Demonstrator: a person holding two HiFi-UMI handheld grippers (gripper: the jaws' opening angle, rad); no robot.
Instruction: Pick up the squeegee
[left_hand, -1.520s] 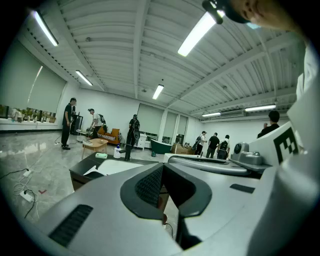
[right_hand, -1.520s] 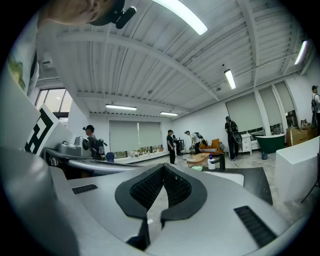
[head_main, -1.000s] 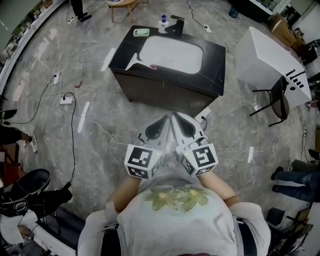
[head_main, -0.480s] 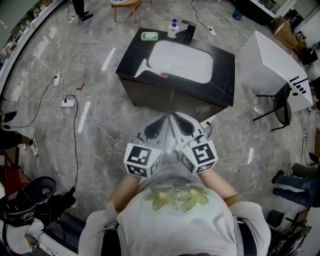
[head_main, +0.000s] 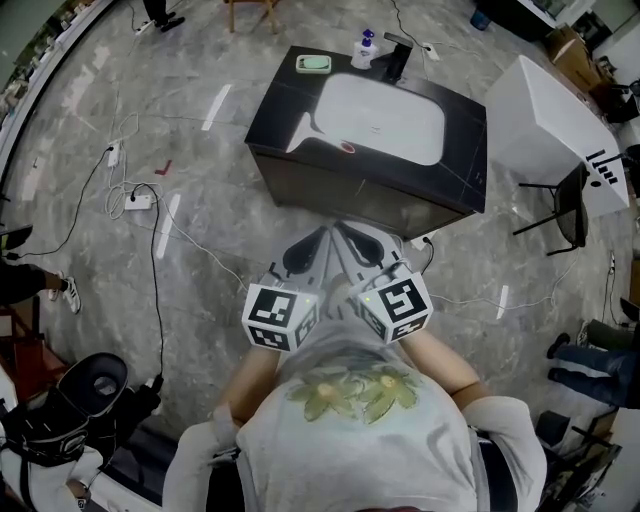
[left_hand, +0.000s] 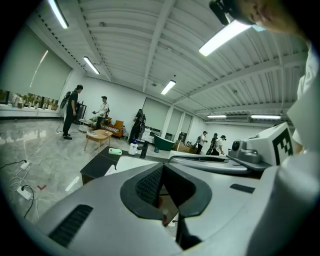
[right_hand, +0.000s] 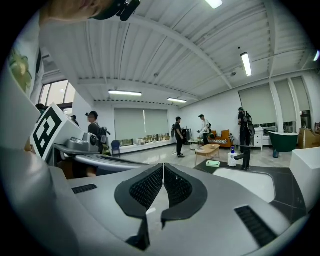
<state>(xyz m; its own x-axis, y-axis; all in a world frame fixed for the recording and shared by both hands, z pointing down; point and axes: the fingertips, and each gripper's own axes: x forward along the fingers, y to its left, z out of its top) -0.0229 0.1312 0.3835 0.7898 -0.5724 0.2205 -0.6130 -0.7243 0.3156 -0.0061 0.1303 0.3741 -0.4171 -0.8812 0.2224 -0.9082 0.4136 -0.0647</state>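
Note:
The squeegee (head_main: 303, 128), white with a flared blade, lies on the black sink counter (head_main: 460, 160) at the left rim of the white basin (head_main: 385, 118). In the left gripper view a pale sliver of the squeegee (left_hand: 110, 169) shows on the counter's near left. Both grippers are held side by side before the person's chest, well short of the counter. The left gripper (head_main: 322, 238) (left_hand: 161, 167) has its tips together with nothing between them. On the right gripper (head_main: 350, 236) (right_hand: 163, 167) the pads meet along a thin line, empty.
On the counter's far edge stand a green soap dish (head_main: 313, 63), a soap bottle (head_main: 364, 48) and a black faucet (head_main: 397, 55). A white table (head_main: 555, 130) and a black chair (head_main: 565, 205) are to the right. Cables (head_main: 130, 195) trail over the floor at left.
The sink counter has come closer and shifted right in the head view as the person walks toward it. Both grippers stay together and shut.

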